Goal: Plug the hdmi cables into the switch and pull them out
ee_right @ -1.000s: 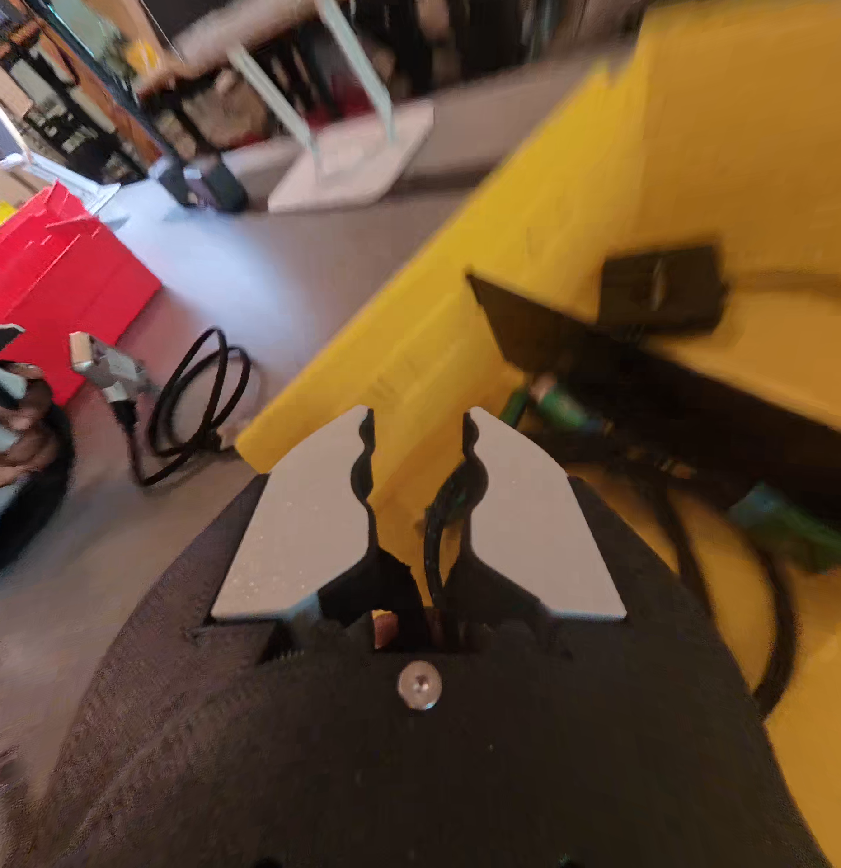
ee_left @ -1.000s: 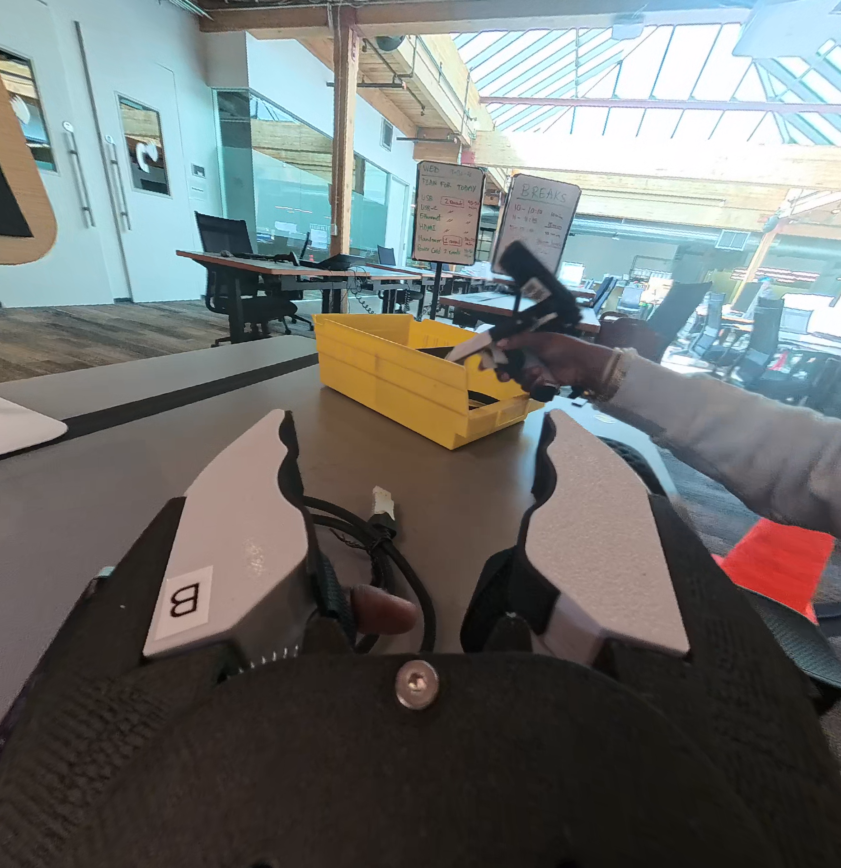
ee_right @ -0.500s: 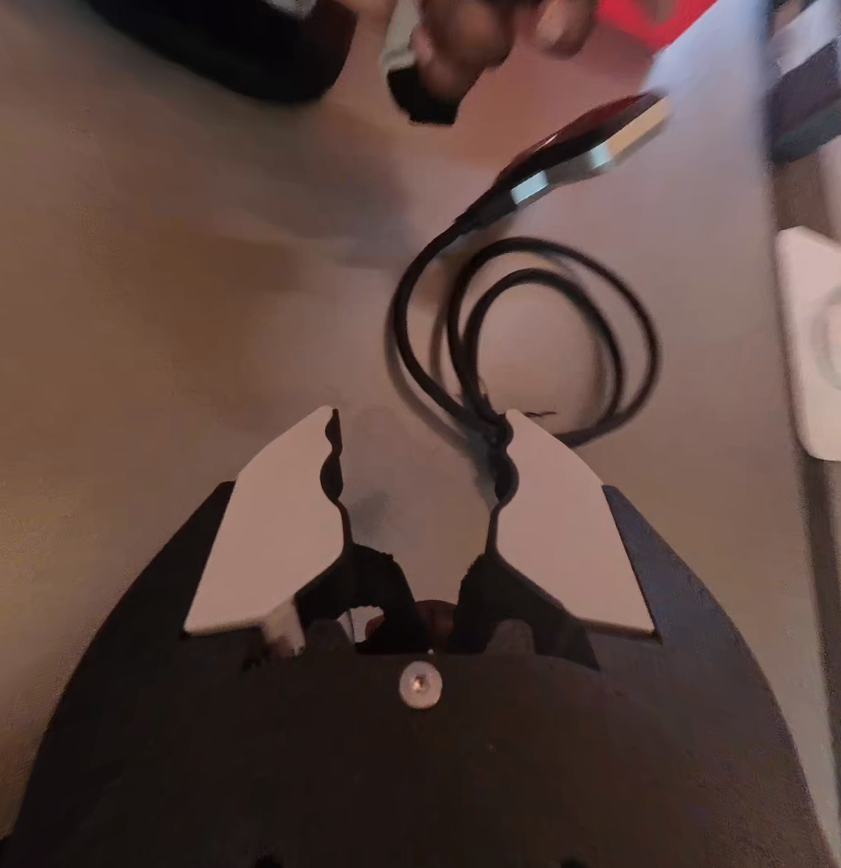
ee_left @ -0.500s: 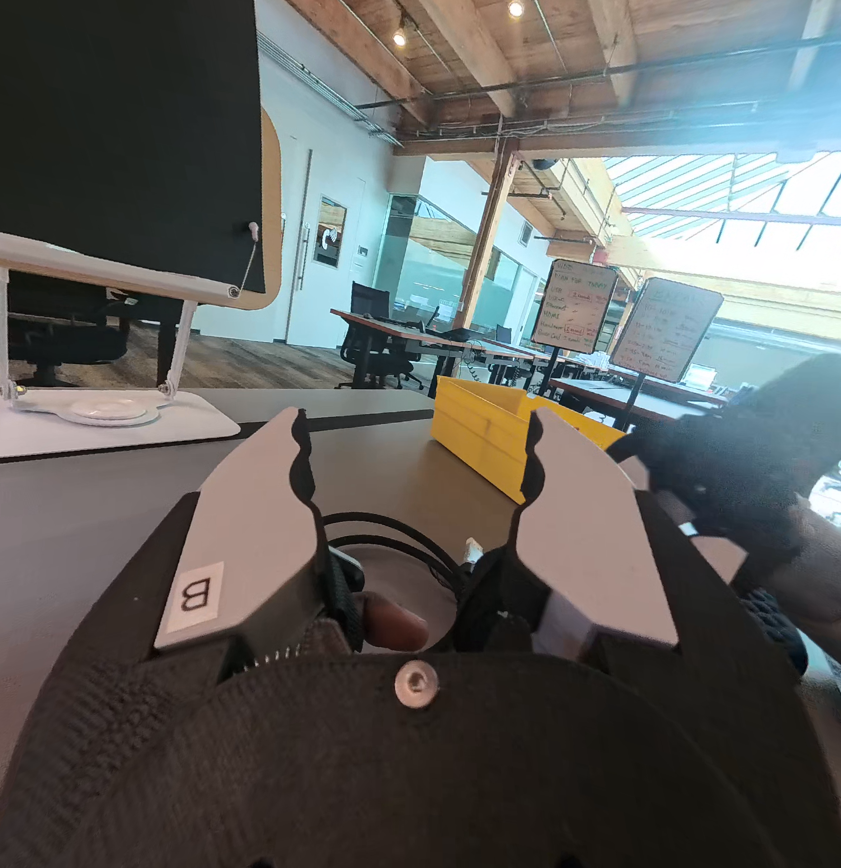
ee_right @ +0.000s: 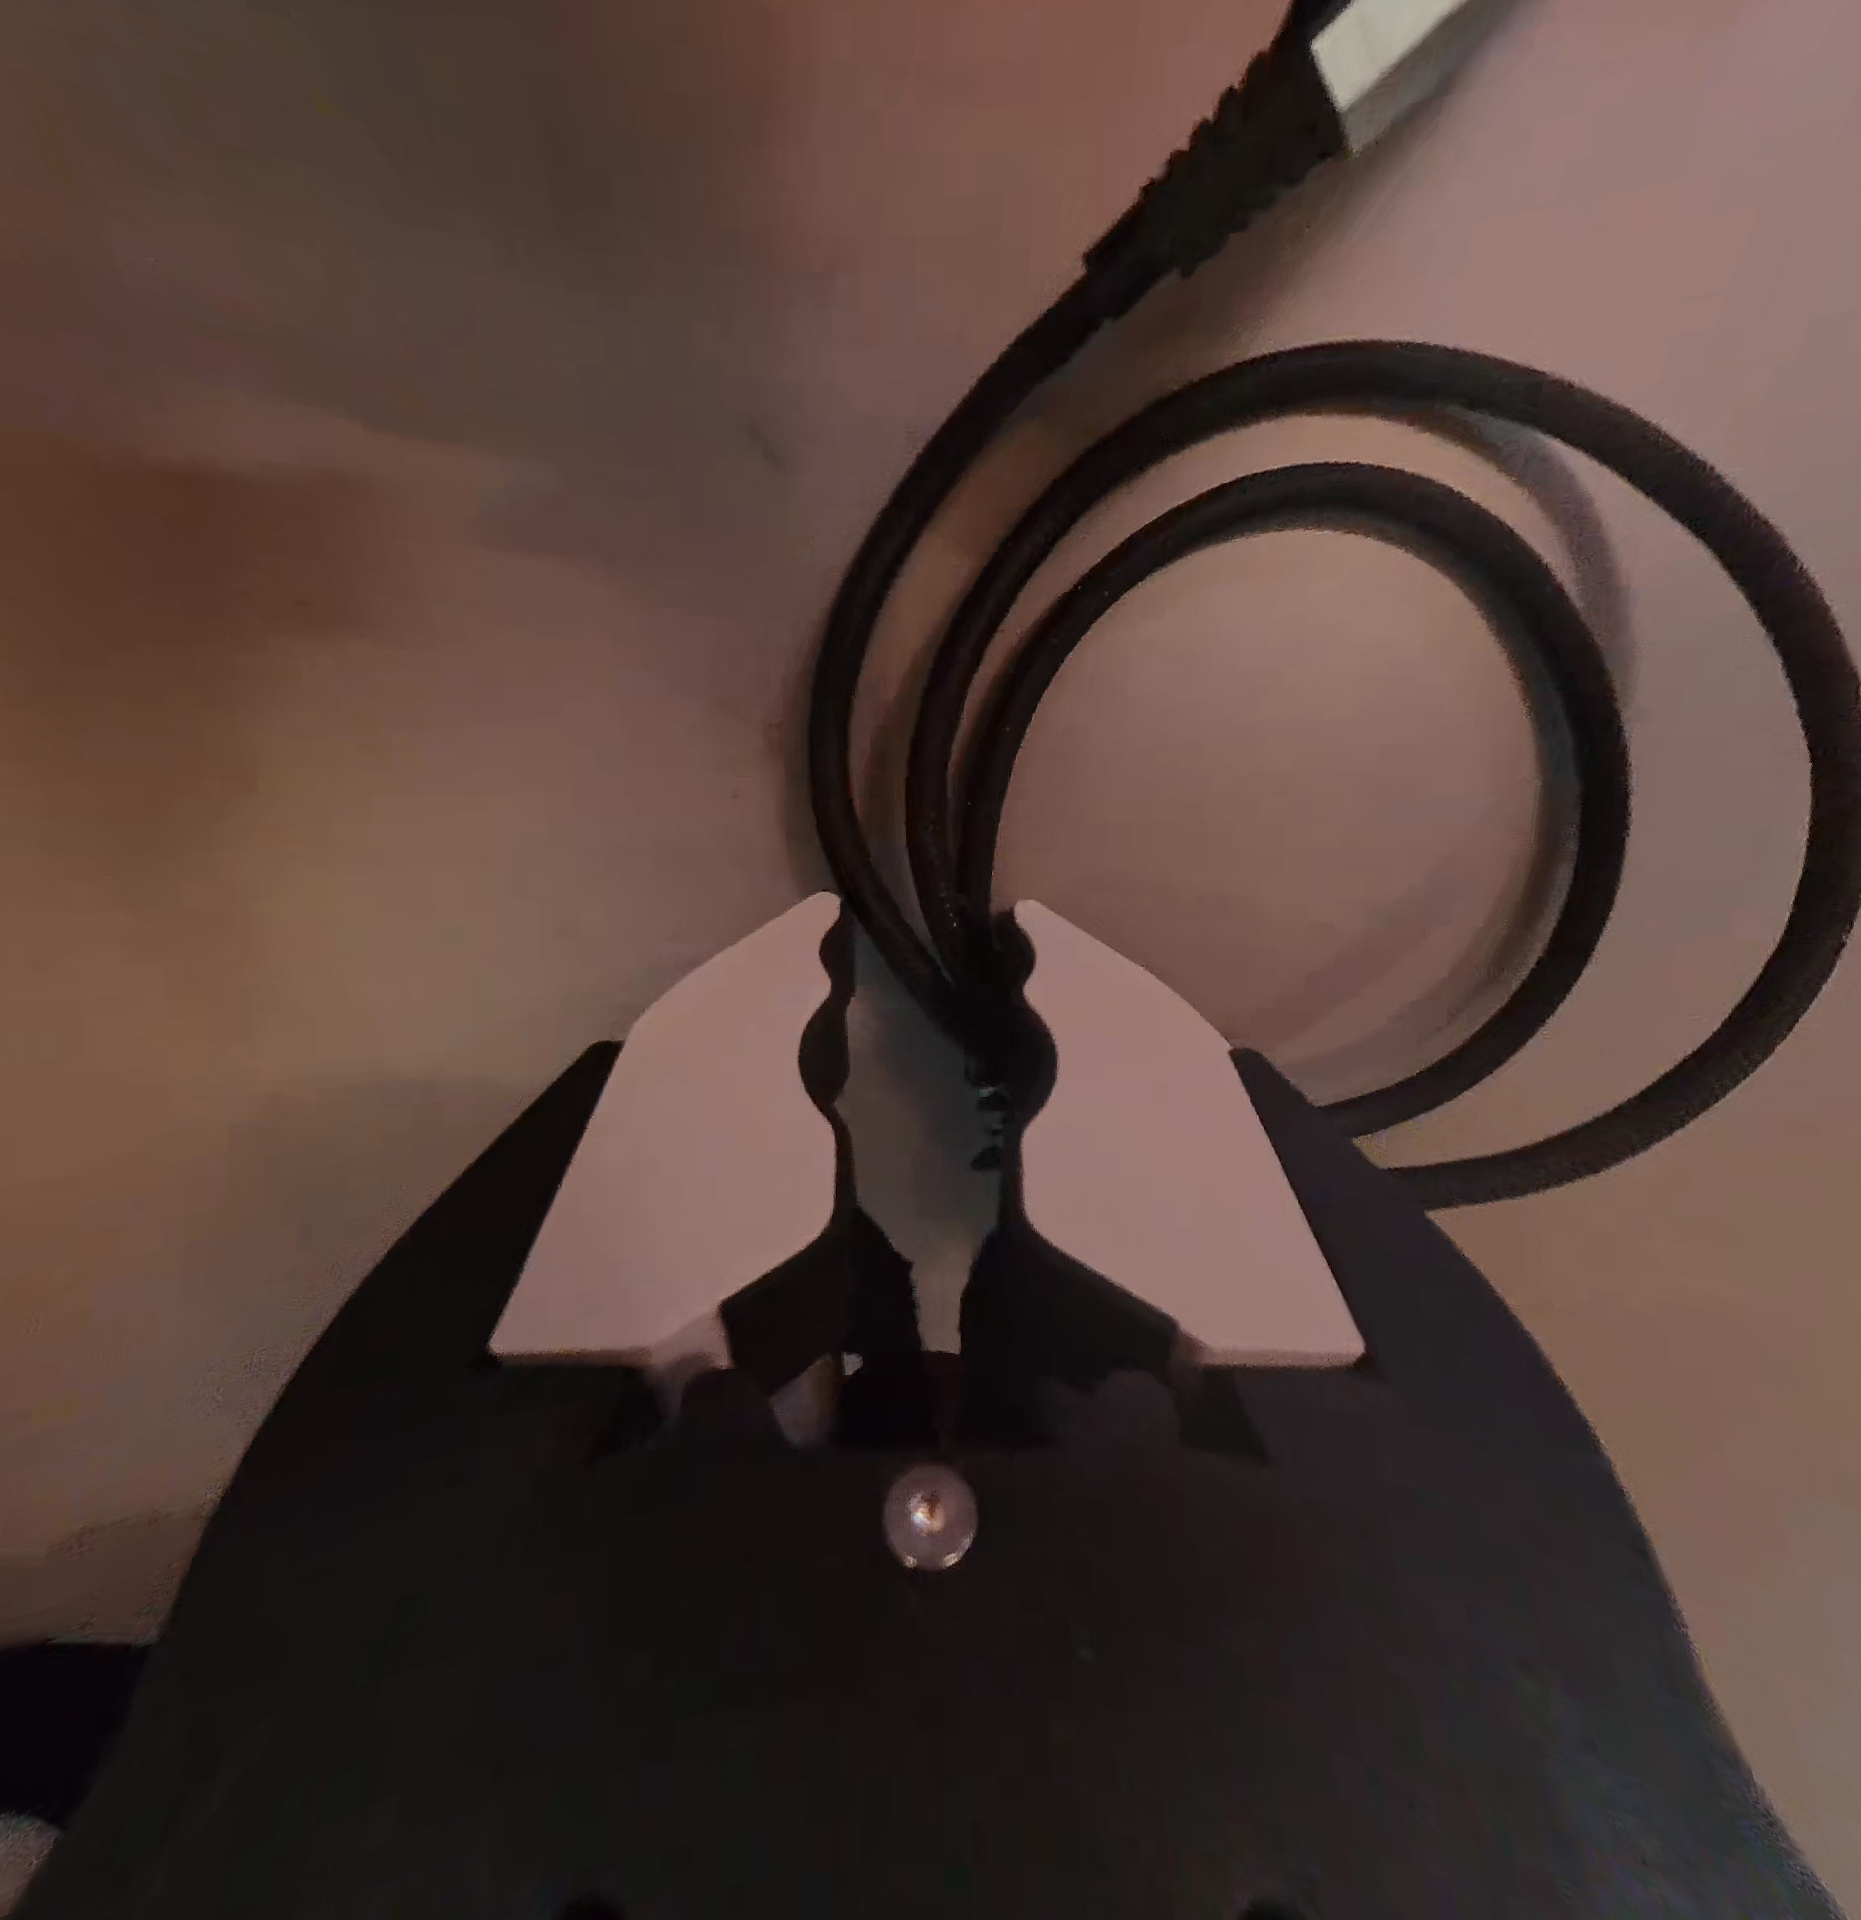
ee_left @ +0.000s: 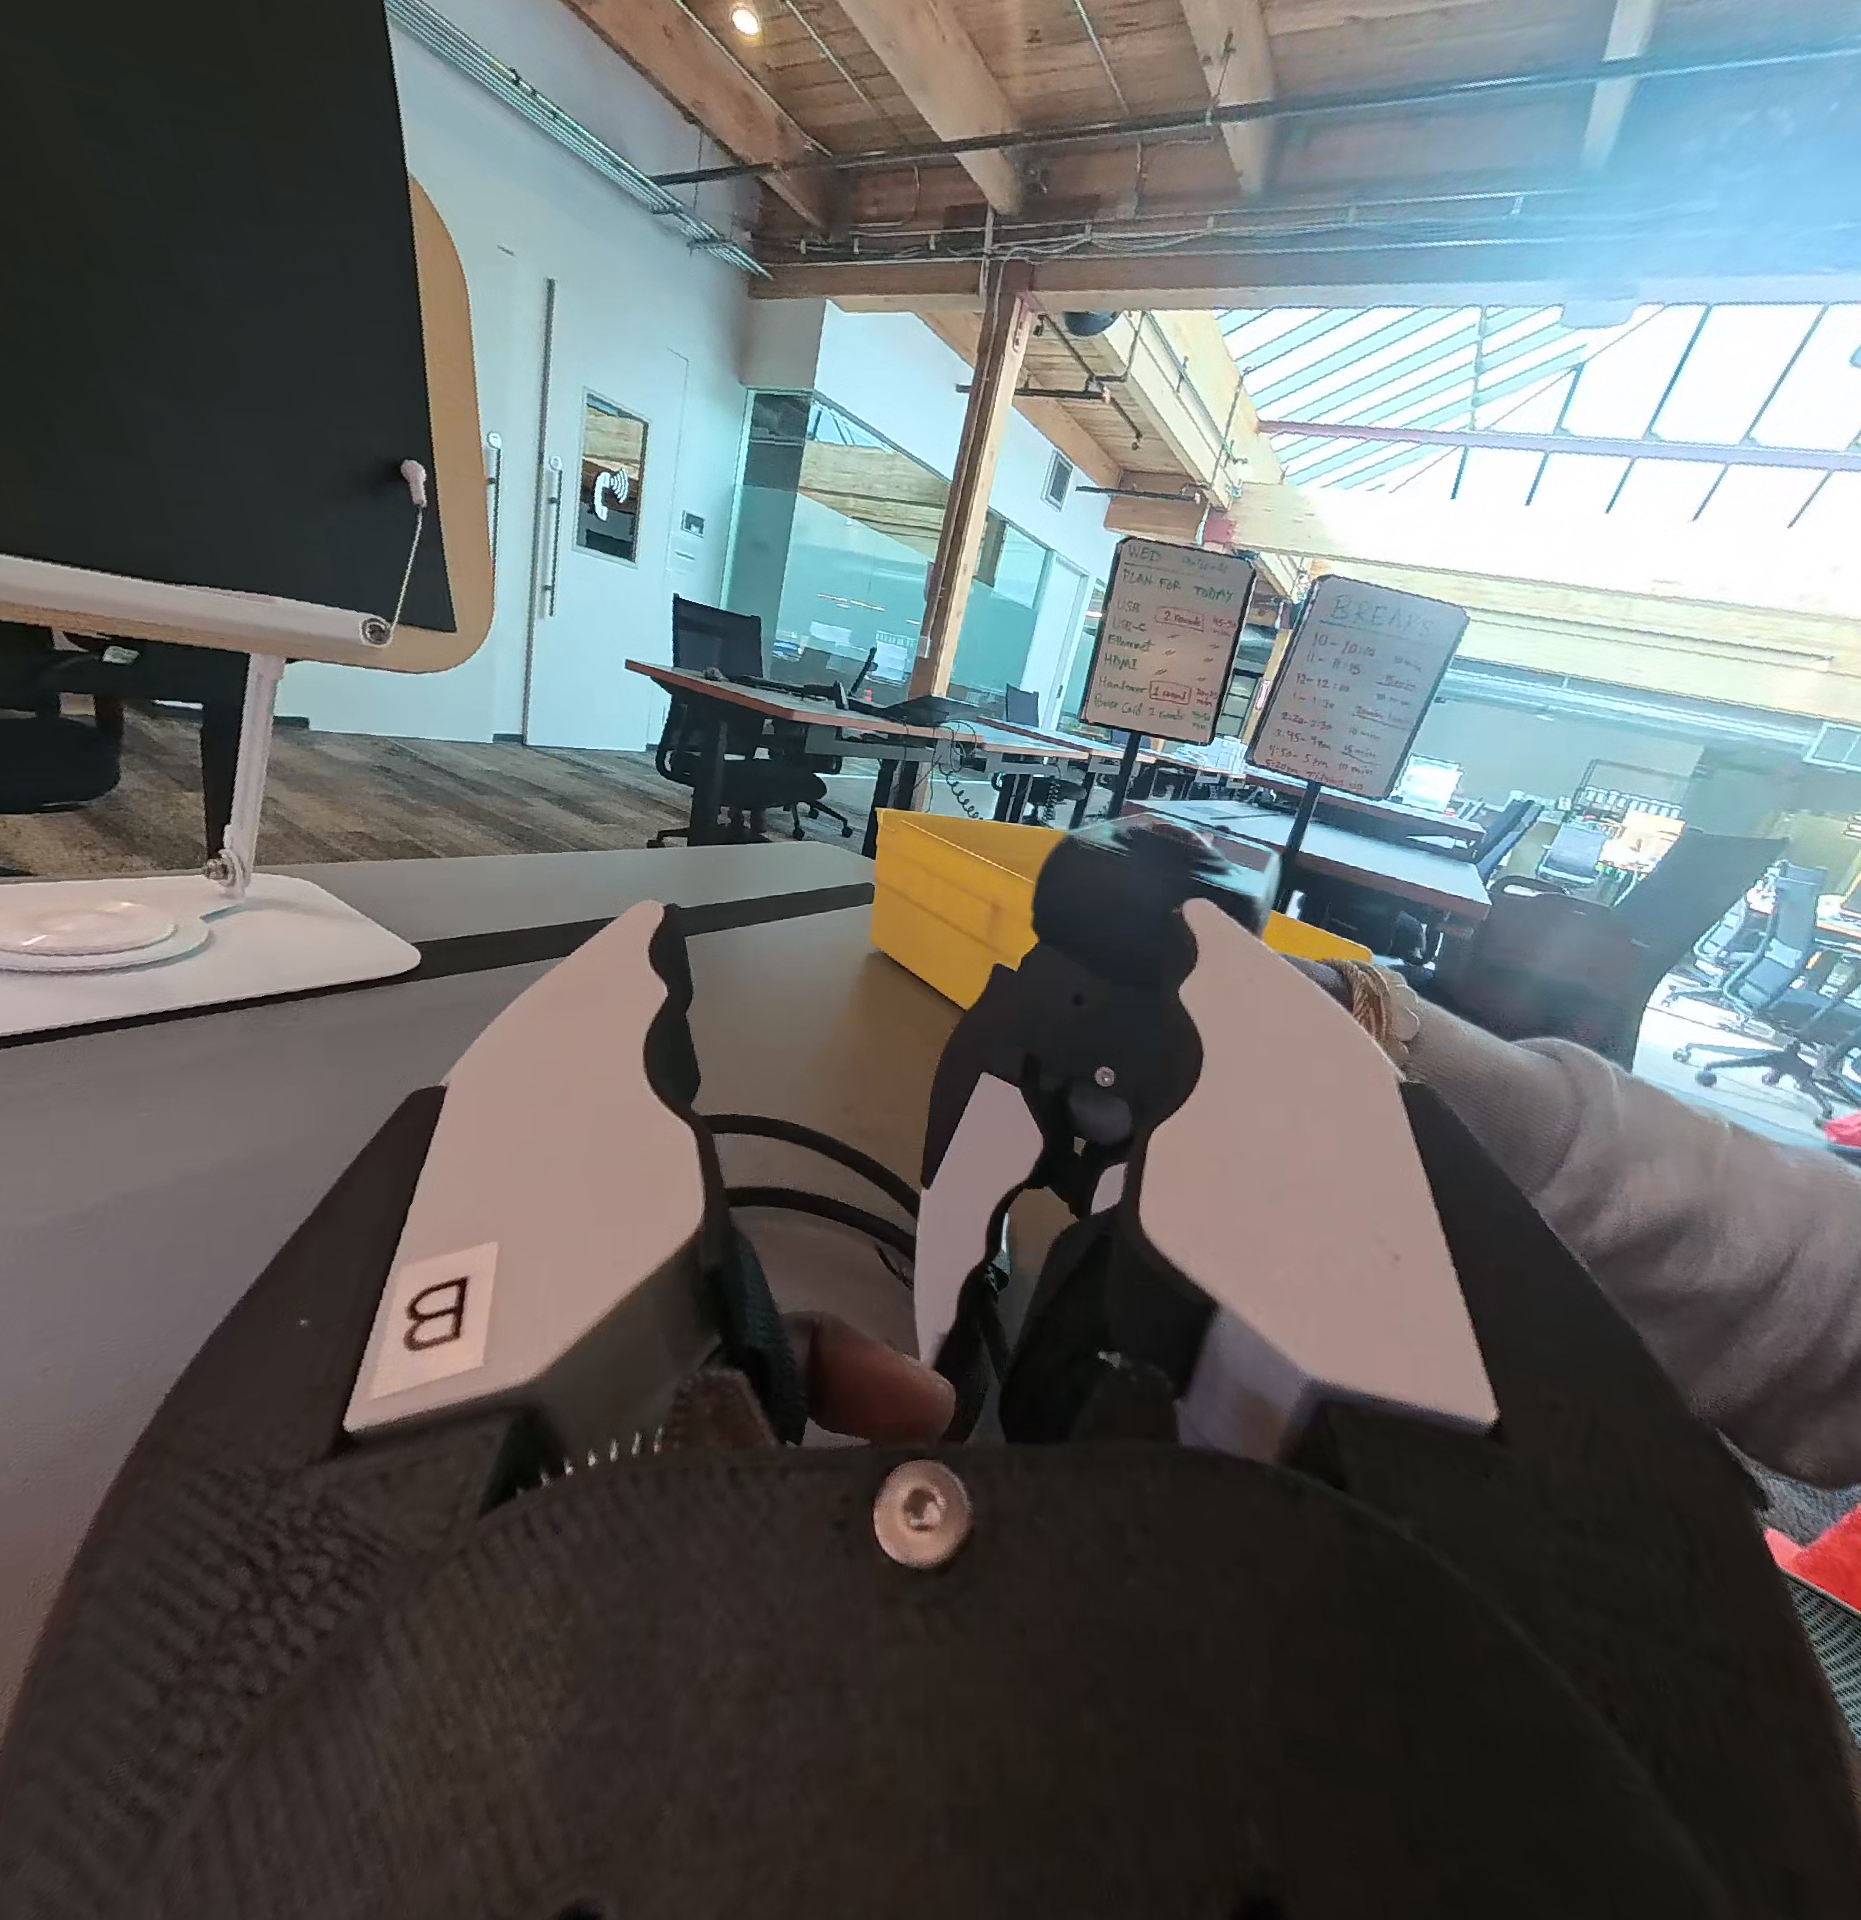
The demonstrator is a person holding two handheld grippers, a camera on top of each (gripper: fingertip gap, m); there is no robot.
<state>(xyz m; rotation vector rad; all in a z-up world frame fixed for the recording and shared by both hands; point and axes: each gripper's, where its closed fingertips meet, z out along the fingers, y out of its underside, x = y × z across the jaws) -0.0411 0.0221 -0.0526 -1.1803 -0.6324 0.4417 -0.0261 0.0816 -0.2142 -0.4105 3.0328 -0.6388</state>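
Broadly, table (ee_left: 157, 1143): grey top runs wide and bare to the left and far side, a dark seam crossing it.
Monitor (ee_left: 178, 312): large black screen on a white stand (ee_left: 209, 945) at far left, well apart from the grippers.
Yellow bin (ee_left: 957, 914): on the table's far right, beyond the coil; its contents are hidden from here.
Whiteboards (ee_left: 1165, 644): two on poles, far behind the bin among desks and chairs.
Left gripper (ee_left: 926, 997): jaws wide apart and empty, held low over the table with the other gripper between its fingers.
Right gripper (ee_right: 926, 914): pointing down at the table, jaws drawn in around the bundled strands of the hdmi cable (ee_right: 1425, 748); the right finger touches them, a gap shows on the left, so a firm clamp cannot be told.
Cable place: coiled flat on the table, loops to the right, metal plug (ee_right: 1393, 31) at the far right edge.
Sleeve (ee_left: 1632, 1226): grey, entering from the right.
Open room: bare table left of the coil.
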